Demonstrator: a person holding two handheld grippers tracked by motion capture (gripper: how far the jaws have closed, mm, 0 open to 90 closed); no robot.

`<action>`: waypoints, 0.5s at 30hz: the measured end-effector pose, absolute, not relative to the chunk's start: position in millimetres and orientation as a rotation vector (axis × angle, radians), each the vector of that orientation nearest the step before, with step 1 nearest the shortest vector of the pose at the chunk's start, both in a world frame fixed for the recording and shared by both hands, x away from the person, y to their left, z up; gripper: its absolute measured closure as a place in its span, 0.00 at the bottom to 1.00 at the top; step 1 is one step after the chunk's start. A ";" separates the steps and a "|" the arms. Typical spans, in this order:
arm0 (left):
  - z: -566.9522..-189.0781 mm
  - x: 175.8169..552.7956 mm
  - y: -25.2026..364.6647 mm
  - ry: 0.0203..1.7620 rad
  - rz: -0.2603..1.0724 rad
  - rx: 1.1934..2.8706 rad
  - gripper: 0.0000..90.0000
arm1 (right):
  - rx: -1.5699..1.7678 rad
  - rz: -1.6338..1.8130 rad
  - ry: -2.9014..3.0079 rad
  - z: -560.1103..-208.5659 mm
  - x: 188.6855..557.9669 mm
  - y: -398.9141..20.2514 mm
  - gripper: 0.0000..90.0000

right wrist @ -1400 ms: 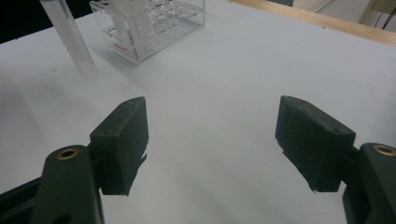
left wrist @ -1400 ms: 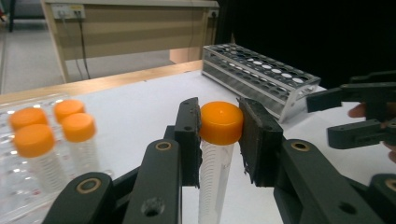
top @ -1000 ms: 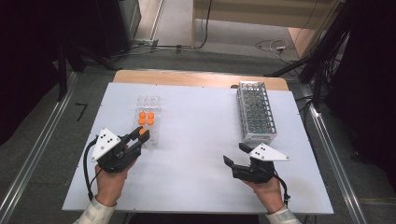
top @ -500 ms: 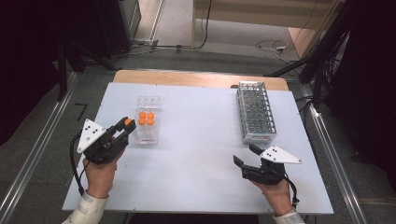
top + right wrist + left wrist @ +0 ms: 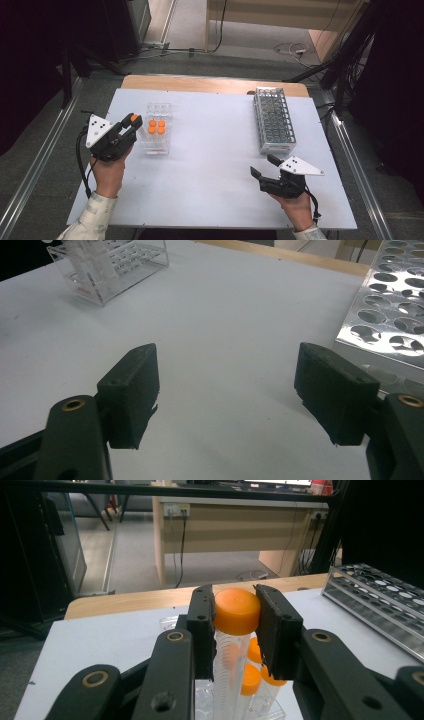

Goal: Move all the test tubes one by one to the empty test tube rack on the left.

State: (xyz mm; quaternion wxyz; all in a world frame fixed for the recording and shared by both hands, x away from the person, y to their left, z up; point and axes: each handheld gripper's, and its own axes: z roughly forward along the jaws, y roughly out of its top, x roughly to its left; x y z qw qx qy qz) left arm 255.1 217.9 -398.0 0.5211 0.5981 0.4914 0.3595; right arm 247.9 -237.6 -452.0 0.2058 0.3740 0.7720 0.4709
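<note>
Your left gripper [image 5: 131,121] has swung out to nine o'clock of the clear rack [image 5: 156,129], clamping an orange-capped tube [image 5: 236,611] free to carry, while your right gripper [image 5: 264,167] waits wide open.

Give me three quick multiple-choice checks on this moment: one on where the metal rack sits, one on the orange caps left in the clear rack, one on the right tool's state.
1. Where is the metal rack on the table?
A. Far right part, ahead of the right tool
B. Near left corner
C. Under the left tool

2. How many orange-capped tubes stand in the clear rack?
A. One
B. Four
C. Eight

3. What is the state of the right tool?
A. Shut on a tube
B. Shut on nothing
C. Open, nothing between the jaws

Answers:
1. A: the high view shows it beyond the right tool, toward the far right edge.
2. B: four orange caps show in a square; a fifth tube is clamped in the left tool.
3. C: its jaws stand wide apart over bare table.
</note>
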 end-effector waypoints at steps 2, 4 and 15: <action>-399.1 257.8 217.9 1.173 0.875 1.437 0.78 | 1.043 1.314 2.152 -451.8 247.7 -237.7 0.27; -401.0 260.8 218.4 1.183 0.884 1.438 0.78 | 1.042 1.313 2.152 -452.1 247.8 -237.6 0.27; -412.4 269.8 216.8 1.198 0.881 1.453 0.78 | 1.045 1.315 2.152 -452.4 247.9 -237.8 0.27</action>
